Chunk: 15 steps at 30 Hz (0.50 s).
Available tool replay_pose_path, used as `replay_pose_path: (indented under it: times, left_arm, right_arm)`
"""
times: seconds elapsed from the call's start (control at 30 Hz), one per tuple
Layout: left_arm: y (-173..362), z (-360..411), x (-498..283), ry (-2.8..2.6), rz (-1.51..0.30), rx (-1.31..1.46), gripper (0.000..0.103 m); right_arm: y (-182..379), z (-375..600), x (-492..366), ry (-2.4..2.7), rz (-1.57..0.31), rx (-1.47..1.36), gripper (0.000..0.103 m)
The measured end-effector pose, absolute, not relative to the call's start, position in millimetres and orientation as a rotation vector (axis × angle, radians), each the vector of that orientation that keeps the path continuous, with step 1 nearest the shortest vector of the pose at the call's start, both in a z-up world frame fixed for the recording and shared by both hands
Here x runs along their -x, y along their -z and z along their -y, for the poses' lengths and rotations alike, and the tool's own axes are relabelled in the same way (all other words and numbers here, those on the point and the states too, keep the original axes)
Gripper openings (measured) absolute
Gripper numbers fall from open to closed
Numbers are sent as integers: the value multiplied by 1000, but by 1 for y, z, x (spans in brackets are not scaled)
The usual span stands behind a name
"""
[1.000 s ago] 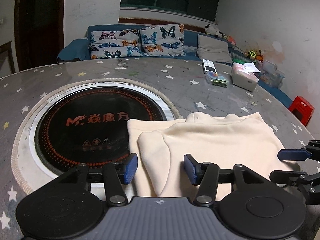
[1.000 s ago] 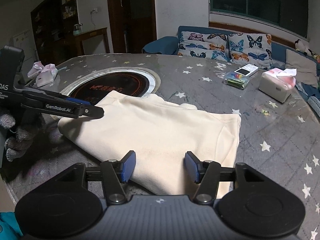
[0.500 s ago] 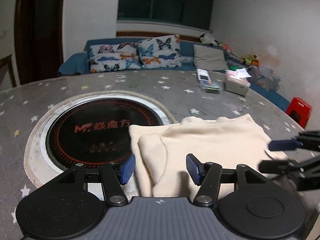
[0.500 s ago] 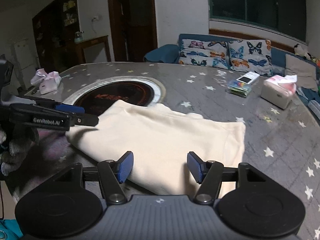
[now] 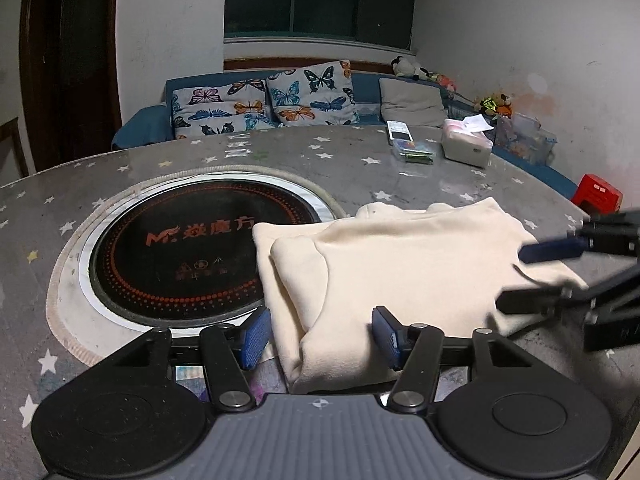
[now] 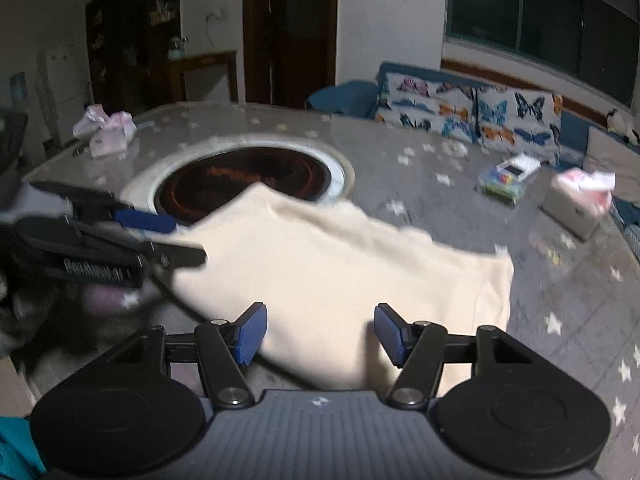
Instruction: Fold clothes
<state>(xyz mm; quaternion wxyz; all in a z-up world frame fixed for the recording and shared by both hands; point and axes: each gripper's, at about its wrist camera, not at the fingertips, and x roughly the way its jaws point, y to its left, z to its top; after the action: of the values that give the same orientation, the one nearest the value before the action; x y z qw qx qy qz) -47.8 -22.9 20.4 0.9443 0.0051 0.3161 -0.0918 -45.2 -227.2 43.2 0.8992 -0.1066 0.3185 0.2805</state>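
Because the folded cream sweater (image 5: 400, 264) lies on the desk (image 5: 360, 168) partly over the round cooktop (image 5: 176, 248), and both the left claw (image 5: 320, 334) and right claw (image 6: 318, 334) gape empty, a shallow pinch could drag layers apart.

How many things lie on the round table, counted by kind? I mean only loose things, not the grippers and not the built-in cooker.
Folded cream garment: 1
Tissue box: 1
Clear plastic box with a white device on it: 2
Pink and white bundle at the far edge: 1, kind unclear
Total: 5
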Motion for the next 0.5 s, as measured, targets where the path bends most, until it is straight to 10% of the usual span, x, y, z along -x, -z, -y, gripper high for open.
replay_pose_path:
  times: [0.5]
  left_arm:
    - [-16, 19, 45, 190, -662, 25, 61]
  right_arm:
    - [-45, 227, 18, -570, -671, 209, 59]
